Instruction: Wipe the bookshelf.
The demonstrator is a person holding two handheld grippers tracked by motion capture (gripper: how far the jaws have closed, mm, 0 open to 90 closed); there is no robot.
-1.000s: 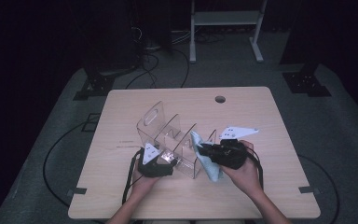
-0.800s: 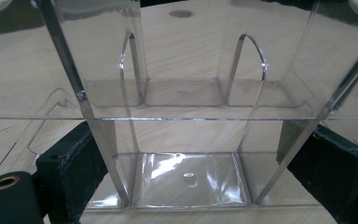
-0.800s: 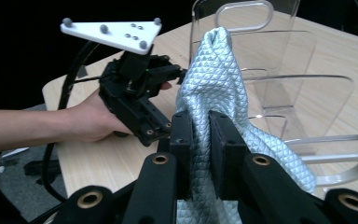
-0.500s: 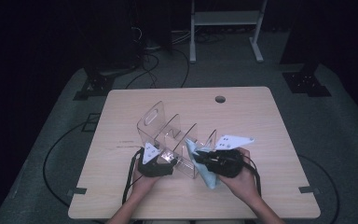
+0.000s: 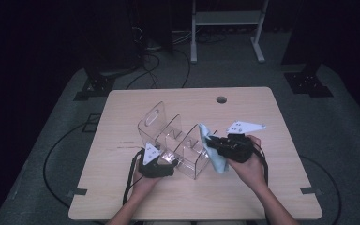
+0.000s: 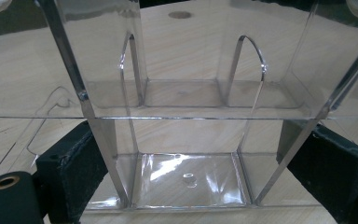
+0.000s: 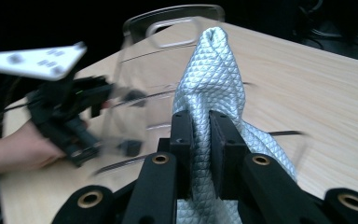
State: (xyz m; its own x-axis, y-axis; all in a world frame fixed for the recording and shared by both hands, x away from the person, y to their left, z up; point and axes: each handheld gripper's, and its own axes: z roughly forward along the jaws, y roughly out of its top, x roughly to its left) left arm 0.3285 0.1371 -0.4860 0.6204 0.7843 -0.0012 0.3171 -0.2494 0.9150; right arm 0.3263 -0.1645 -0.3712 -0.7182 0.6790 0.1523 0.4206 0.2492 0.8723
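The counter [image 5: 281, 187] is a pale wooden top with a round cable hole near its far edge, and almost all of it lies bare. Near its middle stands a clear plastic organizer [image 5: 178, 140], a box with upright dividers and a tall back panel with a handle slot. In the left gripper view its compartments look see-through and bare, with nothing lying in them.

The left tool [image 5: 161, 161] has its jaws spread wide around the near end of the organizer [image 6: 186, 140]; the black pads sit against the outer walls on both sides, so it appears to brace the box in place.

The right tool [image 5: 218, 143] holds a pale blue cloth [image 5: 214, 152] just beside the organizer's right end, touching or nearly touching the outer wall. In the right gripper view its jaws stand close together, clamped on a fold of the quilted cloth [image 7: 214, 84], which rises above the jaws as a bunched peak and hangs down below them.

As a judgement, the work looks like wiping the organizer. The setup is done: box steadied, cloth gripped and brought to the wall. How much of the surface has been cleaned cannot be told from these pictures; the inner compartments and dividers most likely remain to be wiped.
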